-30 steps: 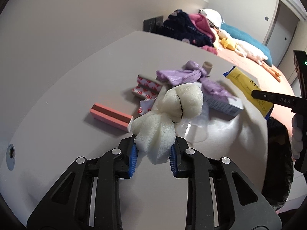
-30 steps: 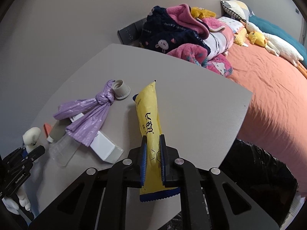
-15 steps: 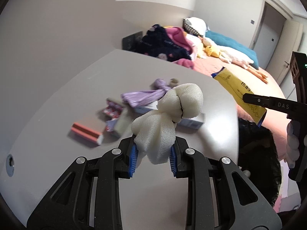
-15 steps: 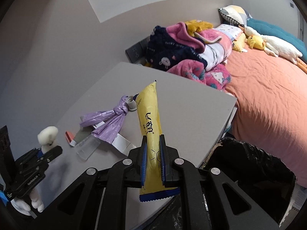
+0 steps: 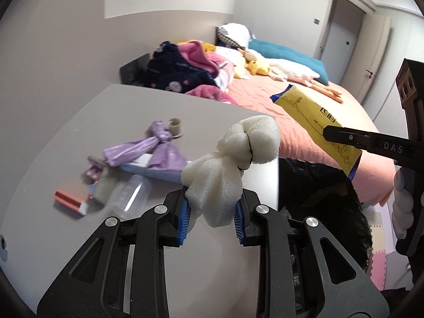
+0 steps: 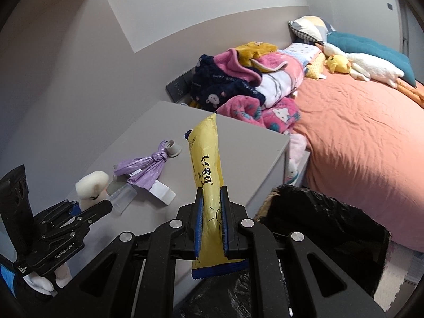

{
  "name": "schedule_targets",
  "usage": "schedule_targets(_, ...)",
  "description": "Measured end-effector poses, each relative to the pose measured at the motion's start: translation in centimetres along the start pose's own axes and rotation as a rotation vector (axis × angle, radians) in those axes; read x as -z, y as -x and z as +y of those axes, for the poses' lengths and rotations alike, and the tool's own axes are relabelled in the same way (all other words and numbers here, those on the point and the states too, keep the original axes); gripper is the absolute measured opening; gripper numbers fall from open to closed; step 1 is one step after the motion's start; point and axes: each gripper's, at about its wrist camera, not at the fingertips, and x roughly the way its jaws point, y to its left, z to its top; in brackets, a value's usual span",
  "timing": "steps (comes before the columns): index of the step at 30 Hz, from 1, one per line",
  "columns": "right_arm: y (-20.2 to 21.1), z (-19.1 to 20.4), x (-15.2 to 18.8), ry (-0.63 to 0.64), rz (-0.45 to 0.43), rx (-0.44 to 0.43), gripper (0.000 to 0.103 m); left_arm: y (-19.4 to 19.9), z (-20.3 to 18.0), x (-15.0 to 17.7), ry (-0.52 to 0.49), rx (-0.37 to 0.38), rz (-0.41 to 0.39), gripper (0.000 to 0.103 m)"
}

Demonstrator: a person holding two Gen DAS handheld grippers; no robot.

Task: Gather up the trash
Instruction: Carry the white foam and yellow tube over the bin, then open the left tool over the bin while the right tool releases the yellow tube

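Note:
My left gripper [image 5: 212, 212] is shut on a white foam wad [image 5: 233, 164] tied with a black string, held above the grey table [image 5: 79, 127] near its right edge. The right gripper [image 6: 211, 221] is shut on a yellow snack packet [image 6: 206, 172] with blue ends, held upright over the table's corner. Just right of that corner and below both grippers sits a black-lined trash bin [image 6: 318, 225]. The foam wad [image 6: 91, 185] and left gripper [image 6: 90, 208] show at lower left in the right wrist view; the packet [image 5: 315, 122] shows at right in the left wrist view.
On the table lie a knotted purple bag [image 5: 148, 148], a white box [image 6: 161, 189], a clear plastic cup [image 5: 135, 193], a small grey cap [image 5: 175, 126], a red-and-white wrapper [image 5: 94, 172] and a pink-brown bar [image 5: 70, 198]. Beyond is a bed [image 6: 357, 137] with piled clothes [image 6: 238, 79] and soft toys.
Both grippers have risen and pulled back from the table toward the bin, each keeping its load. The table items look smaller and farther; more of the bin shows below.

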Motion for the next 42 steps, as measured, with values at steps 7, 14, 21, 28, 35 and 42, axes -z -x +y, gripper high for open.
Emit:
schedule_targets(7,2.2,-1.9,1.0,-0.025,-0.018,0.025,0.013,-0.9,-2.9,-0.3,-0.036,0.058,0.010,0.027)
schedule_targets(14,4.8,-4.1,1.9,-0.061,-0.048,0.058,0.013,-1.7,-6.0,-0.6,-0.084,0.132,0.017,0.027)
schedule_targets(21,7.1,-6.7,2.8,-0.097,-0.074,0.096,0.013,-2.5,-9.3,-1.3,-0.132,0.196,0.020,0.027)
schedule_targets(28,8.7,-9.0,3.2,-0.130,-0.091,0.134,0.013,-3.3,-12.6,-1.8,-0.192,0.251,0.034,0.027)
schedule_targets(35,9.8,-10.8,3.7,-0.162,-0.103,0.161,0.013,-4.1,-15.4,-1.9,-0.236,0.302,0.059,0.027)
schedule_targets(42,10.6,-12.0,4.1,-0.180,-0.110,0.180,0.013,-4.7,-17.2,-2.0,-0.256,0.344,0.076,0.028)
